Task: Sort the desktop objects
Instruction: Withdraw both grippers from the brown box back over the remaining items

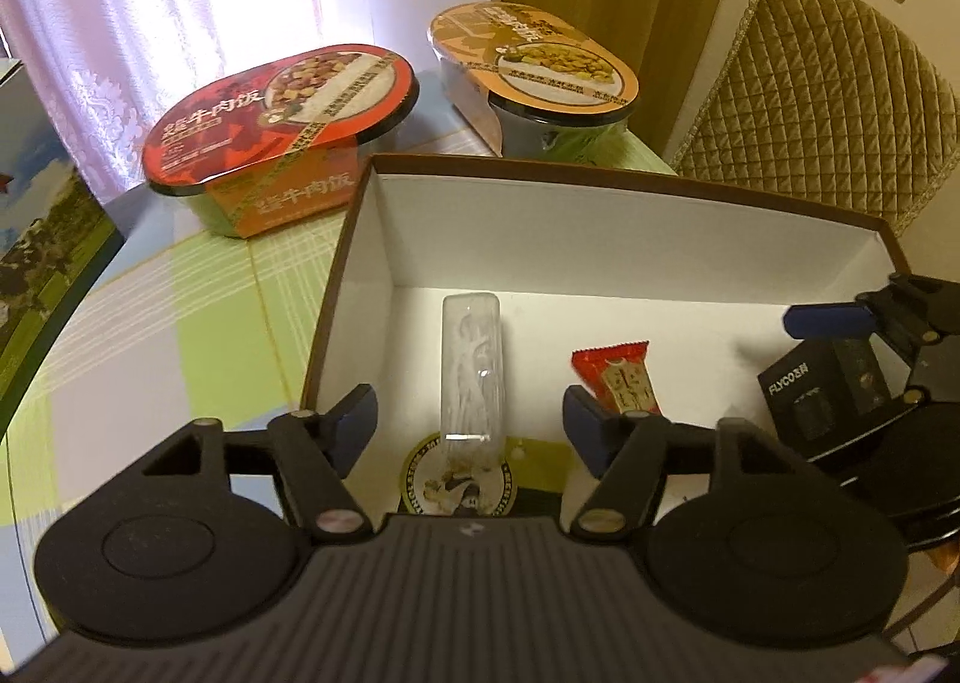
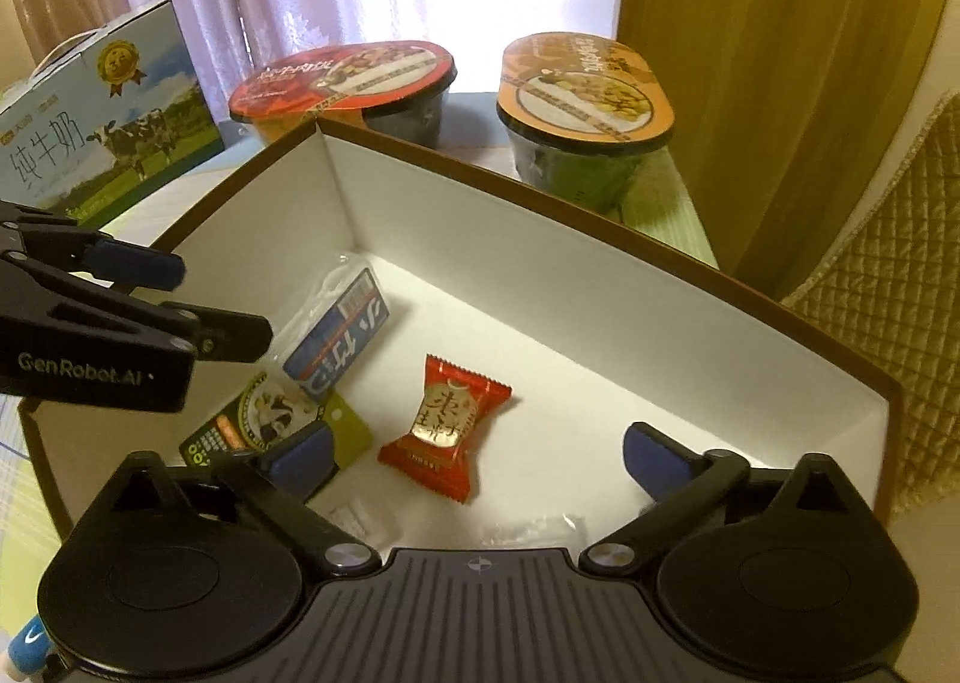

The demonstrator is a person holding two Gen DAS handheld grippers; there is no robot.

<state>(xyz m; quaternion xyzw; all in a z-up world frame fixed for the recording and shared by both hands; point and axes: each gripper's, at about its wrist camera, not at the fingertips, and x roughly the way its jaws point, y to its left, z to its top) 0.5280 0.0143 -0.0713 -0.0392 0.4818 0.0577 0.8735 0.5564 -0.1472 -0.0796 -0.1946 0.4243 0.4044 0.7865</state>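
Inside box (image 2: 600, 287), 1 red candy (image 2: 447, 425), 2 meal bowls (image 2: 354, 83).

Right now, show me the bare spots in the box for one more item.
Free: box floor between the red sachet and the long right wall, up to the far corner. Crowded: the left corner, where the floss pack and green packet overlap under the left gripper.
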